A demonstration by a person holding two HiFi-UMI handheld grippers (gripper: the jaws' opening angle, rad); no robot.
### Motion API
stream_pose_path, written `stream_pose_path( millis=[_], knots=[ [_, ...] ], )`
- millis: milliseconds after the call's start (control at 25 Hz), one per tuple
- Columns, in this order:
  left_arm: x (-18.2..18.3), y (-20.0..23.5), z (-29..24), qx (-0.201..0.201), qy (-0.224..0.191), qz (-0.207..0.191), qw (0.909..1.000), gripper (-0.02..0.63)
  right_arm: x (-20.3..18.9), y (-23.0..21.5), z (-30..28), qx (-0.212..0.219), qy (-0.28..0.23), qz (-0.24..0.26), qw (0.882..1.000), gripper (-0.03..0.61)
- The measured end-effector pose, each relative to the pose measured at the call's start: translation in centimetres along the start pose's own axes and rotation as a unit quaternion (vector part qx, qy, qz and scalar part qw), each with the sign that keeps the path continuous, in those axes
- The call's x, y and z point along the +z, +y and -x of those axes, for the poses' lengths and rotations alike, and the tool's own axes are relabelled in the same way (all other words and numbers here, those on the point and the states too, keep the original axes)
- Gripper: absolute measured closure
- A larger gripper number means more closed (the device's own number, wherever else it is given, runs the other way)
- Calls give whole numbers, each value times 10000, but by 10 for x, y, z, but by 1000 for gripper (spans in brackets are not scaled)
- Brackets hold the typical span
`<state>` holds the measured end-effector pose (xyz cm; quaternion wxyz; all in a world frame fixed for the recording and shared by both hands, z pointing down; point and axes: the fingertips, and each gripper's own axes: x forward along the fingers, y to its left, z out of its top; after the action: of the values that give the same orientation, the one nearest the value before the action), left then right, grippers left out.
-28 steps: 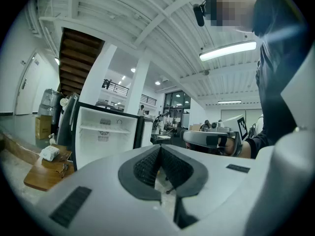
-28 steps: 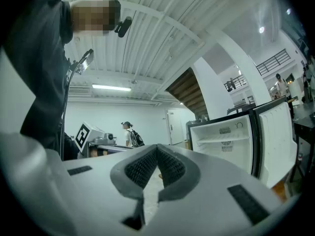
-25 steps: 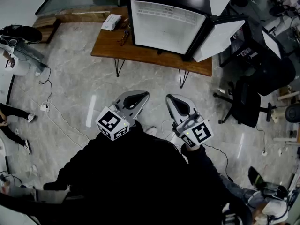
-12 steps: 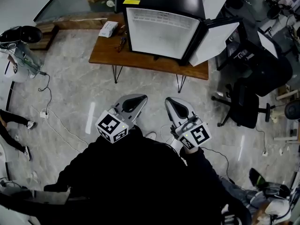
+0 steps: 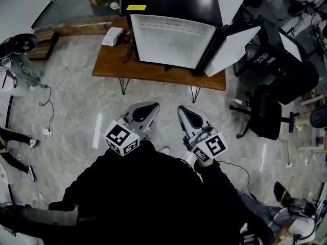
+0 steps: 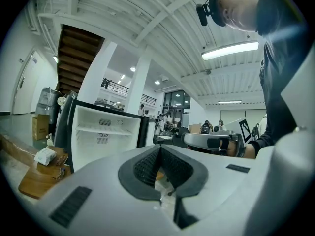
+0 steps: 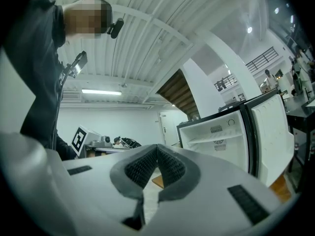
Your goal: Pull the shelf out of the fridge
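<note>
A small black fridge (image 5: 171,37) stands on a low wooden table (image 5: 153,71), its door (image 5: 232,42) swung open to the right. Its white inside holds a shelf (image 6: 106,130), also seen as the shelf (image 7: 216,135) in the right gripper view. My left gripper (image 5: 148,106) and right gripper (image 5: 185,109) are held level side by side over the floor, well short of the table. Both point at the fridge. The left gripper (image 6: 160,149) is shut with nothing in it. The right gripper (image 7: 157,149) is shut and empty too.
A white box (image 5: 112,35) and small tools lie on the table's left end. A black office chair (image 5: 265,114) stands right of the table. Cables (image 5: 48,131) run over the marble floor at the left, near another person's legs (image 5: 15,147).
In the head view the fridge and table have slid left and come a little nearer, as both grippers move forward toward them. The jaws stay shut.
</note>
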<state>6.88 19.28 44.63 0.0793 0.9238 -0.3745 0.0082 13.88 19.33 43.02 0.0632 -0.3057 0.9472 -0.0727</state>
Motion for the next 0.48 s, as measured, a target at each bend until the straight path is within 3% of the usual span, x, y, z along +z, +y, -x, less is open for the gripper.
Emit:
stream_pose_path(
  millis=[240,480],
  knots=[
    [-6,68,-46,-73,-32,489,9988,607,-11,-60,-55,-431,117,-340,9984,571],
    [7,166,-98,-108,-141,1057,9942,607,-17,-129,-144,-726,188,-921,9929,571]
  ],
)
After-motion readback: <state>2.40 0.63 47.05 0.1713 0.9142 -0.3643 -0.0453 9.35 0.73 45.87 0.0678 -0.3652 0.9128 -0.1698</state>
